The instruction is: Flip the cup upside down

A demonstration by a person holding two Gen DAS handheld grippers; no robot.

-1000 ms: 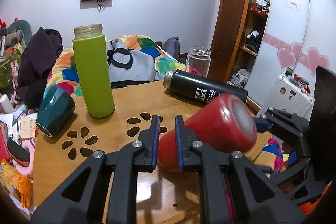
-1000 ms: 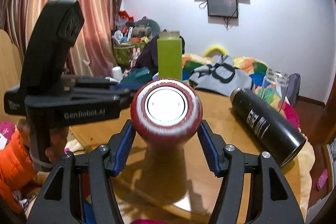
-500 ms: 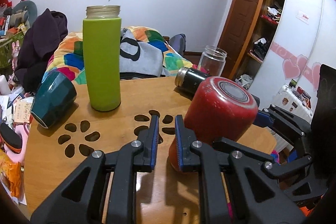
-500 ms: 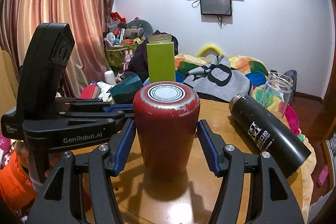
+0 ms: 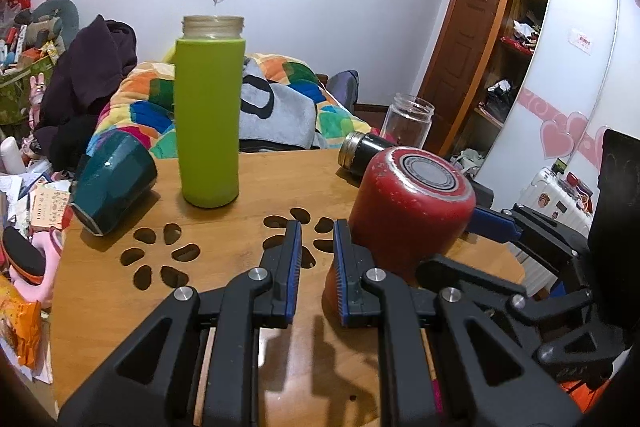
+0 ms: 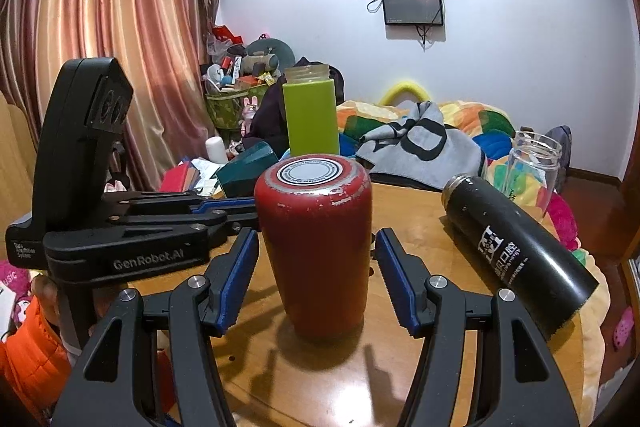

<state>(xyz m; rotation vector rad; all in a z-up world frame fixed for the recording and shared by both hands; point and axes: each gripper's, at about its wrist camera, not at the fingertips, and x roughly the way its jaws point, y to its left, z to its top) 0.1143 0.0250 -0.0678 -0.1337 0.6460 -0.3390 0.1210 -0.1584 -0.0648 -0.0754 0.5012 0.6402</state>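
We note the left gripper (image 5: pixel 314 263) idle beside the cup, jaws nearly together on nothing; its right finger sits just beside the cup wall, contact uncertain. The red cup (image 6: pixel 314 247) now stands base-up on the wooden table (image 6: pixel 420 203), where half a second ago it was held, a second ago tilted on its side. The right gripper (image 6: pixel 316 281) has let go; both pads (image 6: pixel 236 279) stand clear of the cup. We judge the flip done; only withdrawal remains. Far right, the black flask (image 6: pixel 516 251) lies on its side.
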